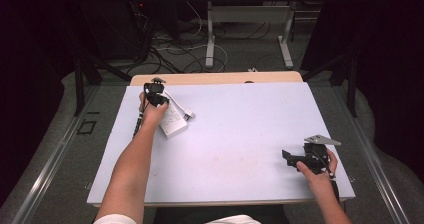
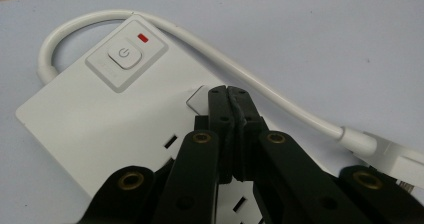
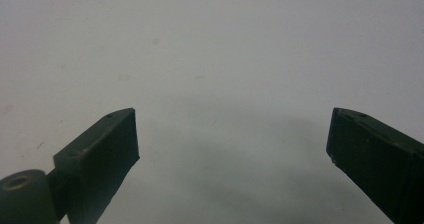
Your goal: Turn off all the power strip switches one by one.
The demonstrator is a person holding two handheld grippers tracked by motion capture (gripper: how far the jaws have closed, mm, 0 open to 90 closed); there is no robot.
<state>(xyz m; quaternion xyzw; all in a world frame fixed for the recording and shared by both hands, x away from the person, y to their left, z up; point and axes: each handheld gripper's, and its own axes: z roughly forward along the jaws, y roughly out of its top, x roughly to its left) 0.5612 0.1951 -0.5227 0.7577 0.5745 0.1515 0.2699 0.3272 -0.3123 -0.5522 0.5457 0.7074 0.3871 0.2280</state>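
At the near edge of the table (image 1: 225, 184), at about 4 o'clock in the high view, the right gripper (image 1: 292, 157) is held low over the pale blue-grey tabletop by the person's right hand (image 1: 316, 173). In the right gripper view its two black jaws are seen spread wide apart, with nothing between them and bare tabletop beyond them. The grey three-cornered plate is carried on top of this gripper, toward 1 o'clock from the hand. Farther off, at about 10 o'clock in the high view, the left gripper (image 1: 159, 100) is held by the left hand (image 1: 152, 113) over a white power strip (image 1: 172, 121), which lies flat on the far left part of the tabletop, well apart from the right gripper. In the left gripper view the left gripper (image 2: 230, 90) is seen with its jaws pressed fully together, nothing gripped between them, and the closed tips are placed over the strip's upper face (image 2: 100, 119), just beside a socket opening; contact cannot be confirmed. At 11 o'clock from the tips, the strip's power button (image 2: 125, 54) is located, with a small red indicator (image 2: 143, 37) beside it. The strip's white cable (image 2: 260, 89) is looped from the strip's far end and run past the tips toward 4 o'clock, where a white plug (image 2: 395, 156) is reached.
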